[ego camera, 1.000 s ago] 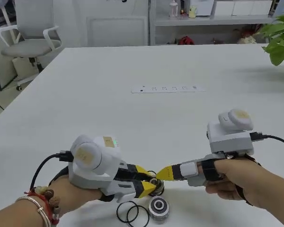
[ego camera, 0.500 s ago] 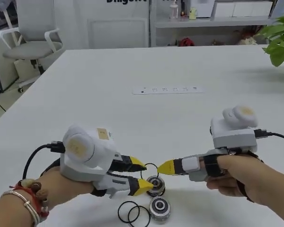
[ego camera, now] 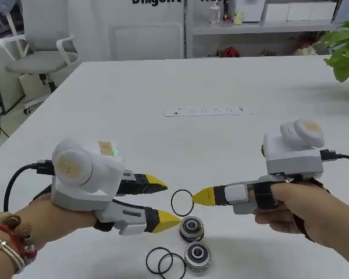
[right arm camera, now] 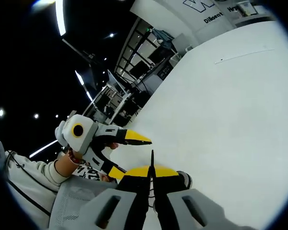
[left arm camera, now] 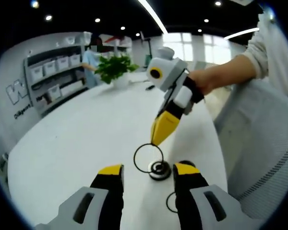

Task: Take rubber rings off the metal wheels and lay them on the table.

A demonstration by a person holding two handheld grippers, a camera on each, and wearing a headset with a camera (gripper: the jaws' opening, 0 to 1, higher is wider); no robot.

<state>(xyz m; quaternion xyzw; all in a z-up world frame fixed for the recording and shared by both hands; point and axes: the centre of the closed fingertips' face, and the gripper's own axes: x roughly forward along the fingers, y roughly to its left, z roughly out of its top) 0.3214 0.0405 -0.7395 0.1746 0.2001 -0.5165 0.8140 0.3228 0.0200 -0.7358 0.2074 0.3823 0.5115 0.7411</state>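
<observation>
Ring (ego camera: 172,203) hangs upright, clamped in the right gripper's (ego camera: 195,196) fingers — clear, we think, of the wheel (ego camera: 191,228) just below; left gripper's (left arm camera: 148,170) fingers gape apart beside it. We'd lower it toward the desk's (ego camera: 221,151) near edge.

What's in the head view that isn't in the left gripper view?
The head view has a chair, a power strip and a second wheel. The left gripper view has ceiling lights and the person's sleeve. Both have the right tongs pinching a ring by a wheel, the open left tongs and the plant.
</observation>
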